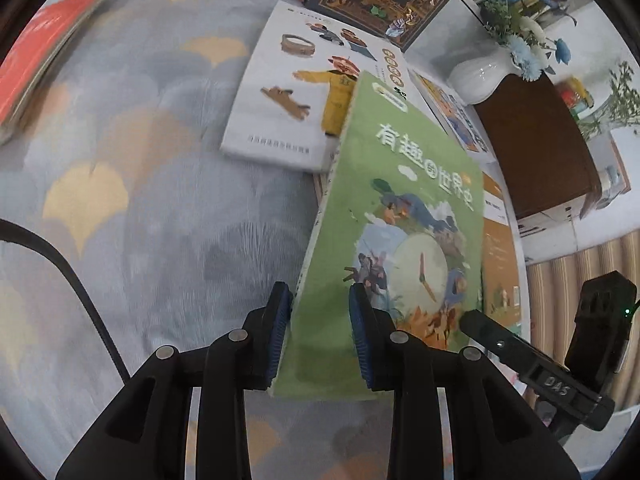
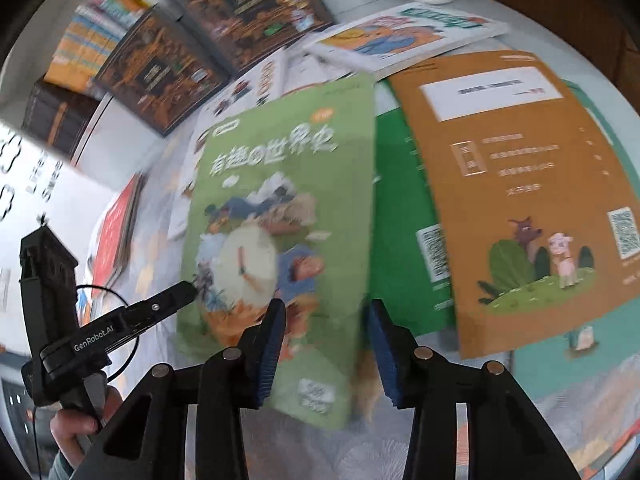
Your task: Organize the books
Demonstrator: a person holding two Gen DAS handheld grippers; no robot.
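I see the bed cover [image 1: 140, 184], grey with yellow and orange fan shapes, spread under everything. On it lie several books: two dark ornate ones [image 2: 160, 68] at the far edge, a white one with a yellow-robed figure [image 1: 280, 92], an orange-brown one [image 2: 516, 184] over a dark green one [image 2: 408, 208], a red one [image 1: 36, 60] off to the side. My green book [image 1: 400, 216], with white Chinese title lettering and a clock picture, is raised and tilted above the pile. My left gripper [image 1: 320, 340] is clamped on its spine-side near corner. My right gripper [image 2: 326, 352] straddles its opposite near corner; I cannot tell whether its pads are pressing
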